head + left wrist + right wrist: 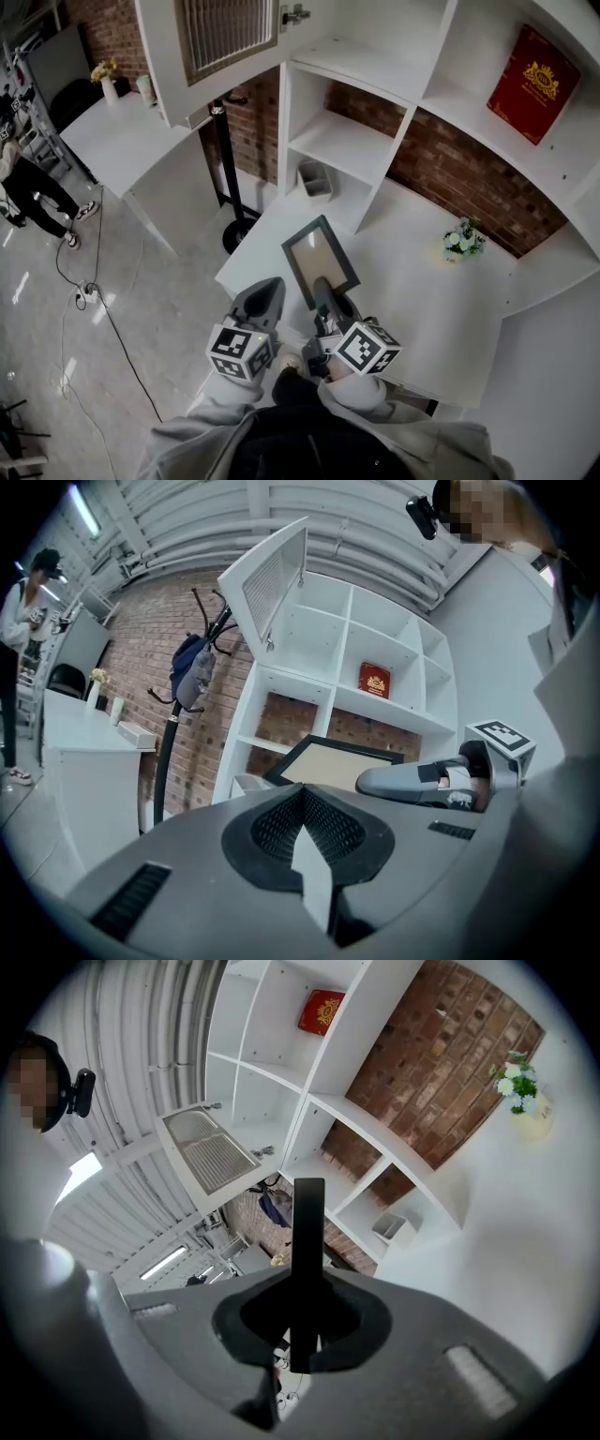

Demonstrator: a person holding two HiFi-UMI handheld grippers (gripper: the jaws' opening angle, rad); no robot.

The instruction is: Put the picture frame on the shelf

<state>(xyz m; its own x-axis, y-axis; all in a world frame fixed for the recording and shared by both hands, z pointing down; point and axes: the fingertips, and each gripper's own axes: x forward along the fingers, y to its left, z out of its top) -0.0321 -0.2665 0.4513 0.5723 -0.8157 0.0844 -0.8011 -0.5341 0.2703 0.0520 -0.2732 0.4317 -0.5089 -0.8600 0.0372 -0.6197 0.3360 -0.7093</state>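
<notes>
**Frame pinched by its near edge, aimed at the shelf**

The right tool [322, 287] is clamped almost closed on the picture frame [319, 248]. It grips the frame's near border, so the face stays clear and the frame juts toward 12 o'clock over the desk [422, 300] corner. The left tool [270, 285], at 9 o'clock of the right one, has its jaws together on nothing and is probably just kept out of the way. The shelf [347, 141] stands at 12 o'clock, and the frame is not yet on it.
</notes>
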